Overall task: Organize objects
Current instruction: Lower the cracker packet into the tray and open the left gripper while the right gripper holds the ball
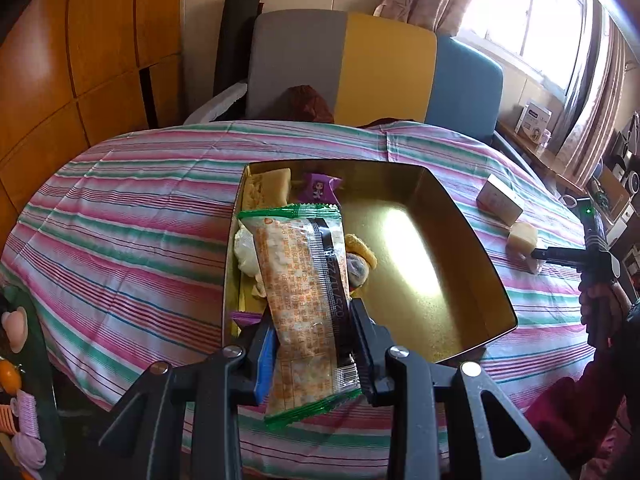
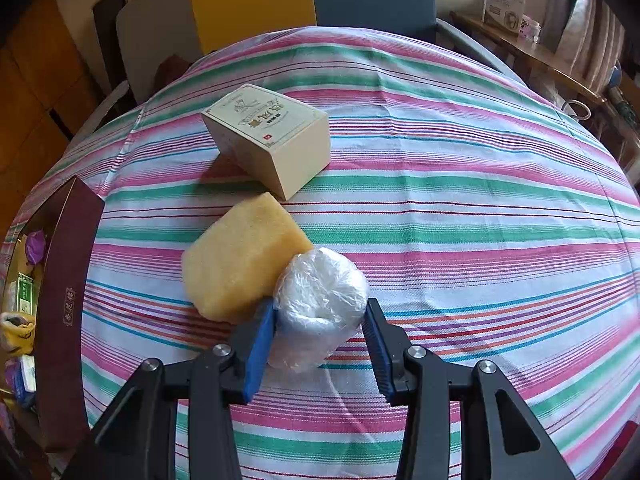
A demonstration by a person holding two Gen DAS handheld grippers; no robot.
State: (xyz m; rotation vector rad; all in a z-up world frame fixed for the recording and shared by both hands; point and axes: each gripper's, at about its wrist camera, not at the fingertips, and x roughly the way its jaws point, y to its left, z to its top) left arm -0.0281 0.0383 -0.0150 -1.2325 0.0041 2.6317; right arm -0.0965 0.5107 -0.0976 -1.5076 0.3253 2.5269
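My left gripper (image 1: 312,334) is shut on a long snack packet (image 1: 304,292) with green ends, held above the near left part of a gold-lined box (image 1: 448,216). The box holds several snacks along its left side, among them a purple packet (image 1: 319,188). My right gripper (image 2: 320,322) is open around a plastic-wrapped white roll (image 2: 320,300) that rests on the striped tablecloth (image 2: 460,216); its left pad touches the roll, the right pad stands just clear. A yellow sponge-like block (image 2: 240,256) leans against the roll. A cream carton (image 2: 272,136) sits behind them.
The box's maroon outer wall (image 2: 66,300) lies left in the right wrist view. The right gripper (image 1: 560,256) shows at the table's right in the left wrist view, beside the carton (image 1: 500,200) and block (image 1: 522,236). Chairs (image 1: 380,68) stand behind the table; toys (image 1: 24,420) lie at far left.
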